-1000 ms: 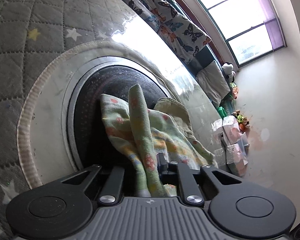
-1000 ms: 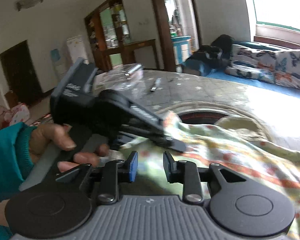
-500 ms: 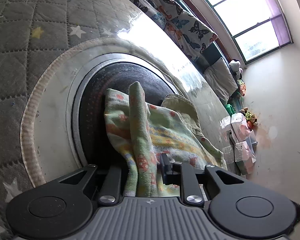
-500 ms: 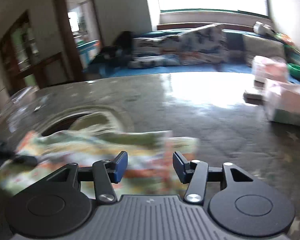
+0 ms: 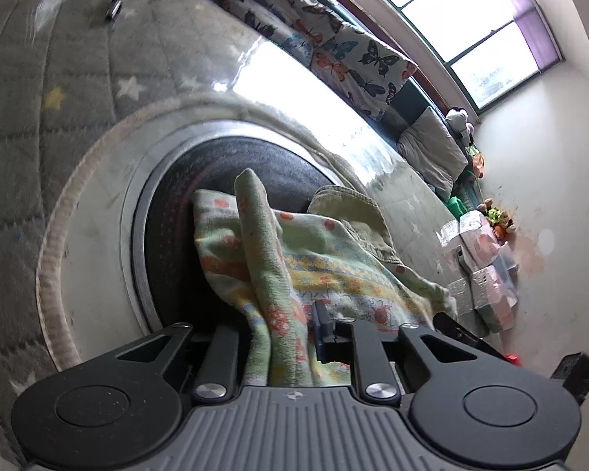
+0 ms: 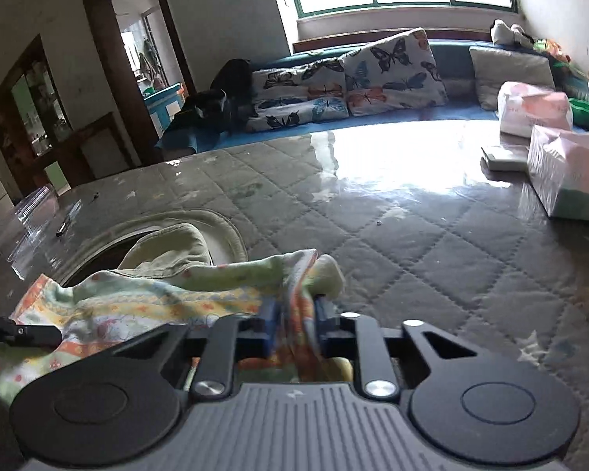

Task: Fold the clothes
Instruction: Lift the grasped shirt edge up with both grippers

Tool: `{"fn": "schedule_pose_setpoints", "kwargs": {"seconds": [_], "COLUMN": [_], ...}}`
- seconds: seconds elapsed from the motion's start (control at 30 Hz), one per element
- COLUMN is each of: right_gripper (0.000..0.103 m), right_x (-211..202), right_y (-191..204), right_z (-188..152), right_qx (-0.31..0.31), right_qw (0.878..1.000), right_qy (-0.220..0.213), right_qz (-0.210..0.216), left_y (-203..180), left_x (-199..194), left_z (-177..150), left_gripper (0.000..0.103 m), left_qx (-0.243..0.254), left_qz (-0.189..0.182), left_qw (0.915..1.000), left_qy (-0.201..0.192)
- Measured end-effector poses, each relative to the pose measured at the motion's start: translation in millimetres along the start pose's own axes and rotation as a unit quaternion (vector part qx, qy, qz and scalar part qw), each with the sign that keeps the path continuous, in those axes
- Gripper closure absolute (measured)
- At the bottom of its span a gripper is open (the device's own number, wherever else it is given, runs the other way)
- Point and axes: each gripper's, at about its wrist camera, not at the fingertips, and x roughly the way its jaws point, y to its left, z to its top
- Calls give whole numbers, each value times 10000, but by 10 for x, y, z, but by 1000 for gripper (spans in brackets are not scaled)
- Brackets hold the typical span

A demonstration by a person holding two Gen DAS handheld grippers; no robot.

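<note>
Floral green-yellow cloth [image 6: 149, 306] sags over round recess [image 5: 98, 235] in quilted table cover [image 6: 412, 243] | left gripper [image 5: 282, 325] clamps one end | right gripper [image 6: 294, 329] clamps opposite end | long axis spans between them, both equally near.

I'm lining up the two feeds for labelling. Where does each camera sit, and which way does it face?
Left wrist: on the left gripper, tilted, looking along the garment to the round dark opening and window; only its fingers show.
Right wrist: on the right gripper, level, facing over the quilted table to the sofa; the left gripper's tip shows at left.
Shared: garment, olive cloth, butterfly cushions, both grippers gripping.
</note>
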Motion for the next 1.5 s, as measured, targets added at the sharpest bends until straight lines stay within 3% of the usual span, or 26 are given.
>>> {"fn": "schedule_pose_setpoints", "kwargs": {"seconds": [0.37,0.97,1.5], "right_gripper": [94,94,94], "right_x": [-625,-1470,-1771], "right_y": [40,-414,-956], "right_z": [64,287,446], "right_qx": [22,68,223], "right_qw": [9983,9904,9818], "right_qy": [-571,-1224,-1484], "right_qz": [89,-643,-1163], "left_y": [-376,-1291,-2041], "left_x": [-159,99,483], "left_z": [42,20,-58], "left_gripper": [95,95,95], "left_qx": [705,1398,1882], "left_qz": [-234,-700,-854], "left_qw": [9969,9877,9783], "left_qy": [-258,-26,144]}}
